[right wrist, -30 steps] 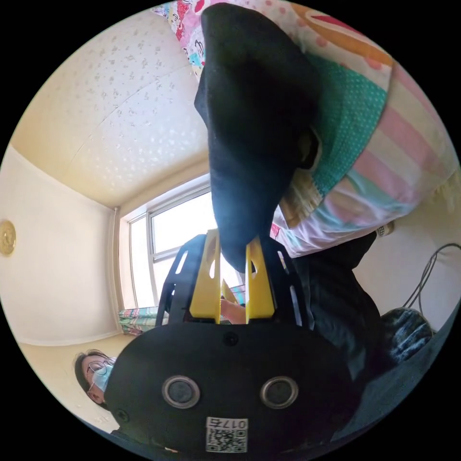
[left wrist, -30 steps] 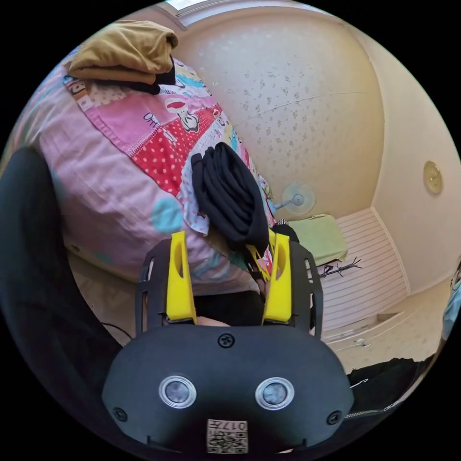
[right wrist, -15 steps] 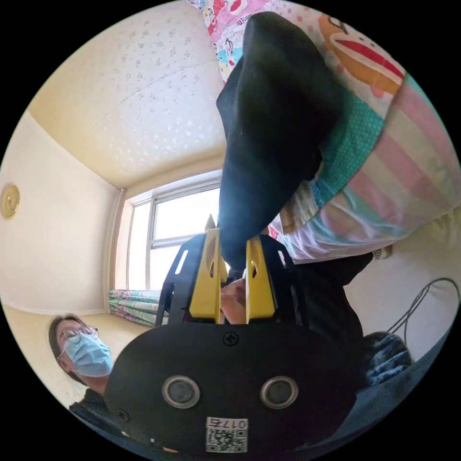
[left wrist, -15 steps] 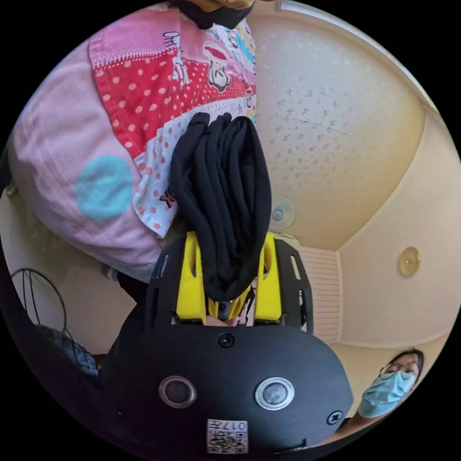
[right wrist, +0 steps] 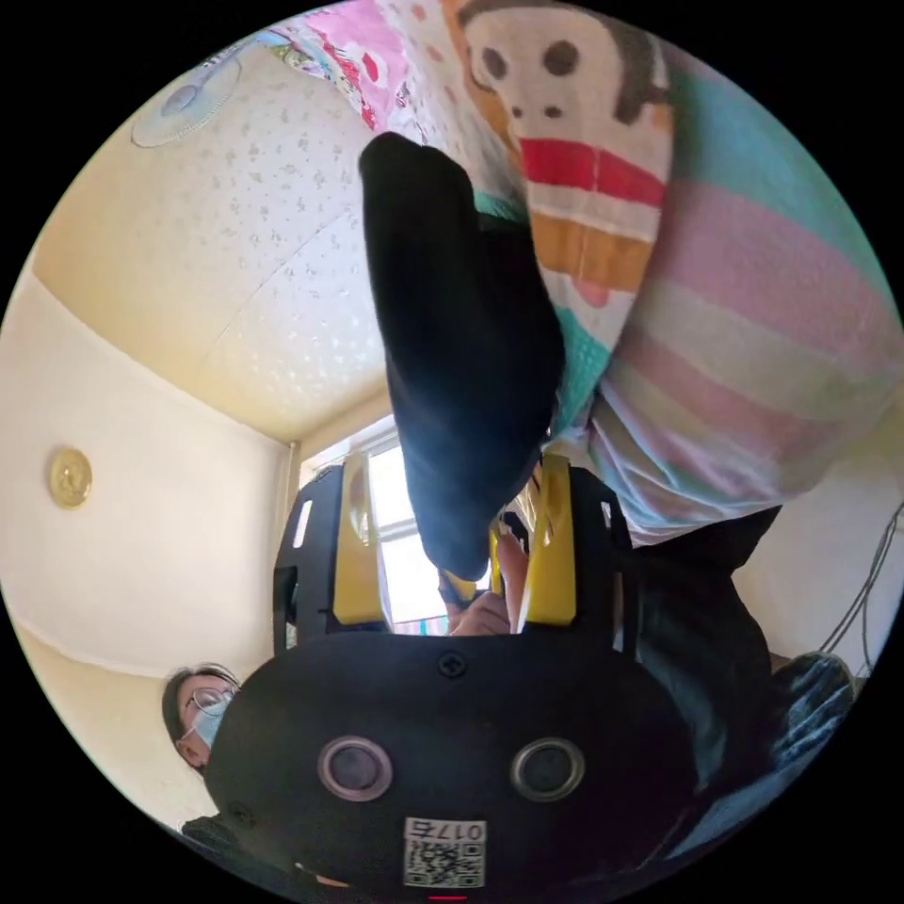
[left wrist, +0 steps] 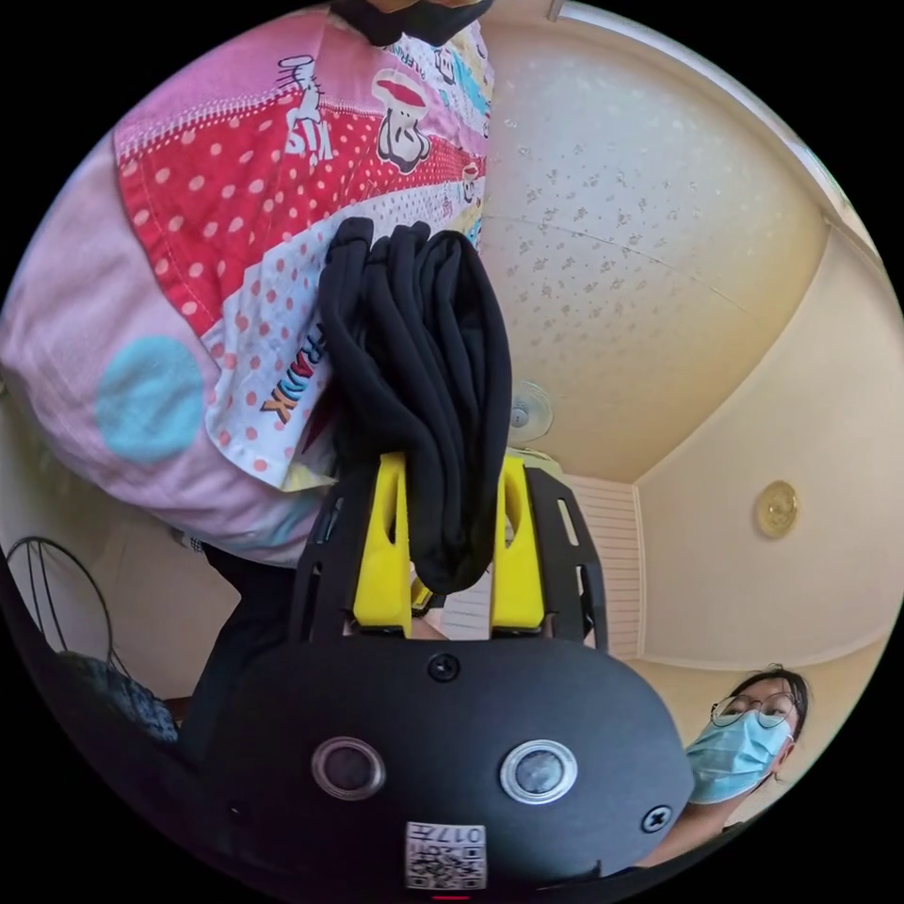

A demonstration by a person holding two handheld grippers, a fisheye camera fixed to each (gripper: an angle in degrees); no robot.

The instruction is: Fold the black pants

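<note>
Now | right tongs (right wrist: 452, 541) have spread wide, releasing the black pants (right wrist: 461, 377) | left tongs (left wrist: 447, 541) clamp the bundle (left wrist: 419, 377) | handover to the bed (left wrist: 188, 245) likely.

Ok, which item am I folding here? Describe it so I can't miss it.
Find the patchwork quilt covering the bed. At its edge lies the black pants bundle, its end between the left claw jaws. It's the only plain black piece against those colourful prints.
</note>
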